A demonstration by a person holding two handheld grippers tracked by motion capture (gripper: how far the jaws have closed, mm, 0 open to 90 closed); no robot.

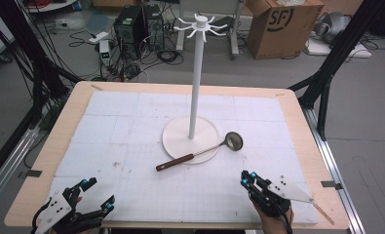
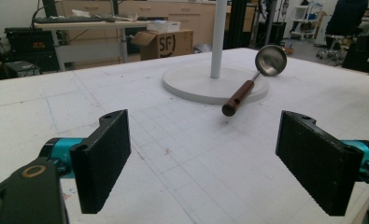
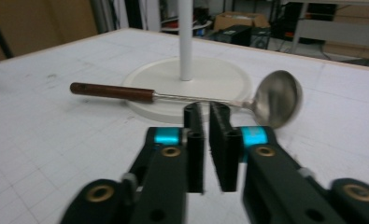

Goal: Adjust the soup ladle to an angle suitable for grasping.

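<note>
My left claw (image 1: 96, 193) hovers at the near left corner of the desk (image 1: 44, 161), jaws spread wide and holding nothing. My right claw (image 1: 246, 179) sits at the near right, jaws nearly together with only a thin slit between the pads, nothing in them.

The ladle (image 1: 200, 152) lies between the two, ahead of me, propped across the near rim of the stand (image 1: 196, 73)'s round white base. Its bowl (image 1: 234, 141) rests on the desk at about 4 o'clock from the pole; the wooden handle (image 1: 174, 162) juts off the base toward 7 o'clock, its tip lifted off the desk, as the left claw view (image 2: 238, 97) suggests.

I judge the ladle stiff and light, with most of its weight in the steel bowl. The thin shaft and bowl look polished and likely slippery, and the bowl is too round for flat pads. The wooden handle looks the best hold: thicker, less slick, and raised so a pad can slip under it. Gripped far from the bowl, it may swing bowl-down, so I would pinch firmly, near where wood meets metal, after opening my right claw
</note>
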